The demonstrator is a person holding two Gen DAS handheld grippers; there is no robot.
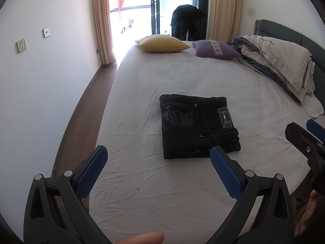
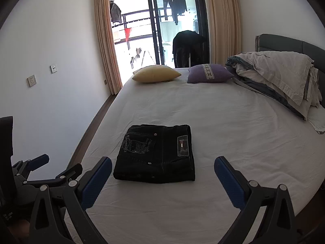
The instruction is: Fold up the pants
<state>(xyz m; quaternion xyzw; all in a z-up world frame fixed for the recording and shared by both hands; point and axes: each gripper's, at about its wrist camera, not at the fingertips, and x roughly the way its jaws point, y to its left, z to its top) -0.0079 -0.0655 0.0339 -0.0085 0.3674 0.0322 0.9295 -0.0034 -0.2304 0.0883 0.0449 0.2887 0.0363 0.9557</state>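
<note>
The black pants (image 1: 198, 126) lie folded into a compact rectangle on the white bed sheet (image 1: 154, 85), back pocket print and label facing up. They also show in the right wrist view (image 2: 156, 154). My left gripper (image 1: 159, 152) is open and empty, held just short of the pants' near edge. My right gripper (image 2: 162, 163) is open and empty, its fingers to either side of the pants' near edge, above the sheet. The right gripper also shows at the right edge of the left wrist view (image 1: 304, 136), and the left gripper at the left of the right wrist view (image 2: 38, 162).
A yellow pillow (image 1: 163, 43) and a purple pillow (image 1: 215, 48) lie at the far end of the bed. A heaped duvet (image 1: 278, 61) lies by the headboard on the right. A wall and wooden floor strip (image 1: 85, 105) run along the left. A glass balcony door (image 2: 162, 26) is beyond.
</note>
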